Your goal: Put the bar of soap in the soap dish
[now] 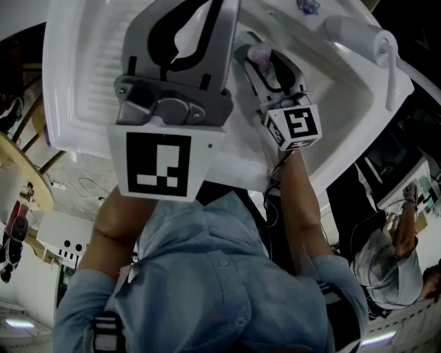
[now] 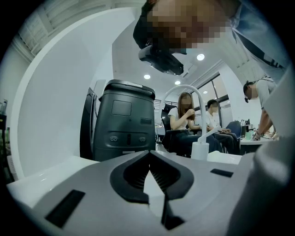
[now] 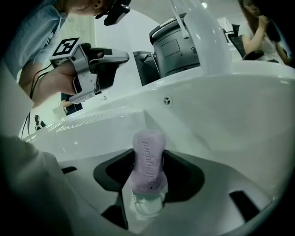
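Observation:
A lilac bar of soap (image 3: 148, 161) stands on end between the jaws of my right gripper (image 3: 148, 171), which is shut on it. In the head view this gripper (image 1: 266, 61) holds the soap (image 1: 260, 53) inside the white sink (image 1: 344, 93), close to the basin's near wall. My left gripper (image 1: 205, 14) hangs higher, over the sink's ribbed drainboard (image 1: 86, 69), and also shows in the right gripper view (image 3: 99, 69). Its jaws (image 2: 149, 155) meet at the tips with nothing between them. I cannot make out a soap dish for certain.
A white faucet (image 1: 368, 41) curves over the basin's far side (image 3: 203, 39). A small purplish thing (image 1: 308, 6) sits on the sink's rim. Behind the sink stand a dark grey machine (image 2: 122, 120) and seated people (image 2: 184, 122).

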A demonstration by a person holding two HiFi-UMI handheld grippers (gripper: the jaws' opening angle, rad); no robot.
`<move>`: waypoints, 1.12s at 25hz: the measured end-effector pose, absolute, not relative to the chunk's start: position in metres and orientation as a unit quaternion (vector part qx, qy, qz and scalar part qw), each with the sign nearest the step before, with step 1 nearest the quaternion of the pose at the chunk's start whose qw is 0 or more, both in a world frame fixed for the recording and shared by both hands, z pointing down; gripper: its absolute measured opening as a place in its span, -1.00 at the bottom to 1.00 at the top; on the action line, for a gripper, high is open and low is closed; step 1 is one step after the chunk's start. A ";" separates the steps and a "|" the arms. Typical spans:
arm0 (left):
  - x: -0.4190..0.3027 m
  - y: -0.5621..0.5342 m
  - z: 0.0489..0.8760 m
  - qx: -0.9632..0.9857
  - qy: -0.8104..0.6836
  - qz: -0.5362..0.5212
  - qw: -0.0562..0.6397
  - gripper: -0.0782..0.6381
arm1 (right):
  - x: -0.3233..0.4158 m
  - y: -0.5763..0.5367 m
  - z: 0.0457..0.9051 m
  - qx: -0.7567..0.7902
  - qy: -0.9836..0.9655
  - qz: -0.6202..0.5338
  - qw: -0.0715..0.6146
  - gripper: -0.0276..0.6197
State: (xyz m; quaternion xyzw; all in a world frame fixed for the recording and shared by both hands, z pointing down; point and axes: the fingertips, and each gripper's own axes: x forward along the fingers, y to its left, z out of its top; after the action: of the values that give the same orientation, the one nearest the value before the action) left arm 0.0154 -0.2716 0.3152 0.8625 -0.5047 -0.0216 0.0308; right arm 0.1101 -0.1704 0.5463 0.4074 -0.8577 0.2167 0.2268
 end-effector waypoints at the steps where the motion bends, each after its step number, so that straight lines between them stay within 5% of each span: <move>1: 0.015 -0.272 0.316 0.862 -0.505 -0.022 0.031 -0.76 | 0.110 -0.170 0.548 0.406 -0.858 0.218 0.228 -0.28; 28: 0.012 -0.265 0.292 0.866 -0.499 -0.024 0.021 -0.76 | 0.099 -0.176 0.541 0.386 -0.863 0.195 0.260 -0.26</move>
State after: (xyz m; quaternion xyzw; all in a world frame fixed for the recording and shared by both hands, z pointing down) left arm 0.0116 -0.2647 0.2924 0.8660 -0.4990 -0.0243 0.0206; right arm 0.0994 -0.1757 0.5409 0.3864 -0.8634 0.1947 0.2596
